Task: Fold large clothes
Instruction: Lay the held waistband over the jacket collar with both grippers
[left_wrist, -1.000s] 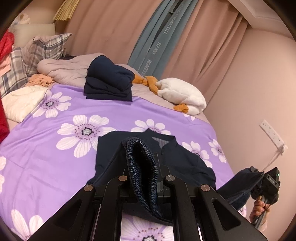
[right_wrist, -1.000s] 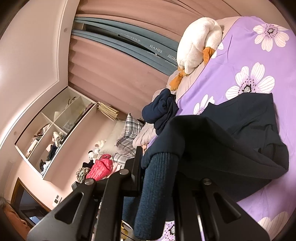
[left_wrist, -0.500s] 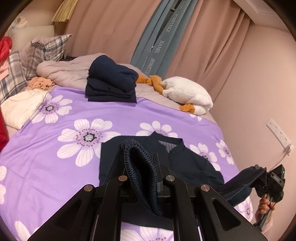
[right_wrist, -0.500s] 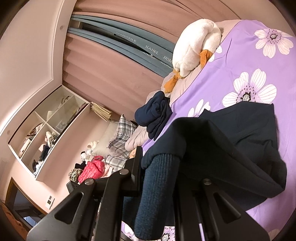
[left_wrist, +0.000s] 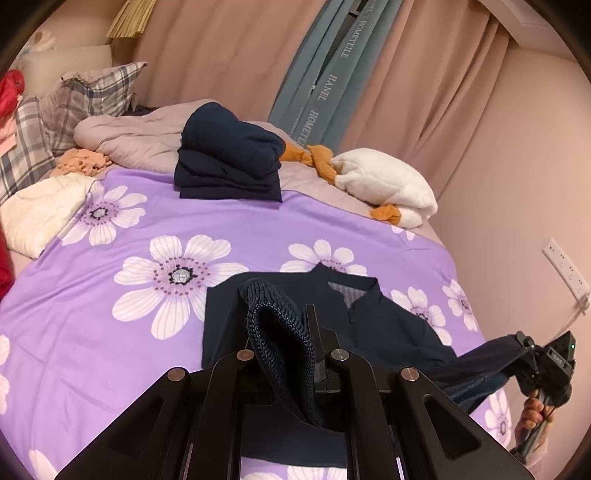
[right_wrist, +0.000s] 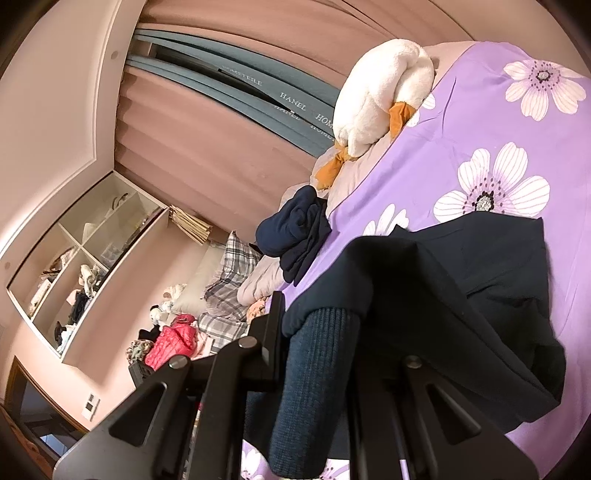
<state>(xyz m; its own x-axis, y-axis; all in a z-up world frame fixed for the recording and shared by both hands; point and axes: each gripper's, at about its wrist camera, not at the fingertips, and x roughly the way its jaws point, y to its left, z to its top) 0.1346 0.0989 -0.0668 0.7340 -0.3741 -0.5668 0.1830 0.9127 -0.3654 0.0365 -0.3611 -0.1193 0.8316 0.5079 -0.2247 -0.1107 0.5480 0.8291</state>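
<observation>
Since a moment ago, both grippers have pulled back a little, so more of the purple flower sheet (left_wrist: 110, 332) shows past the dark blue jacket (left_wrist: 369, 325). The jacket lies flat on the bed with its collar pointing at the far wall. The left gripper (left_wrist: 286, 354) pinches one ribbed cuff (left_wrist: 280, 343), which sticks up between its fingers. The right gripper (right_wrist: 317, 354) pinches the other ribbed cuff (right_wrist: 314, 387) and holds that sleeve up off the bed (the camera is tipped sideways). A pile of folded dark clothes (left_wrist: 229, 158) sits farther back, beside a white toy goose (left_wrist: 388, 184).
</observation>
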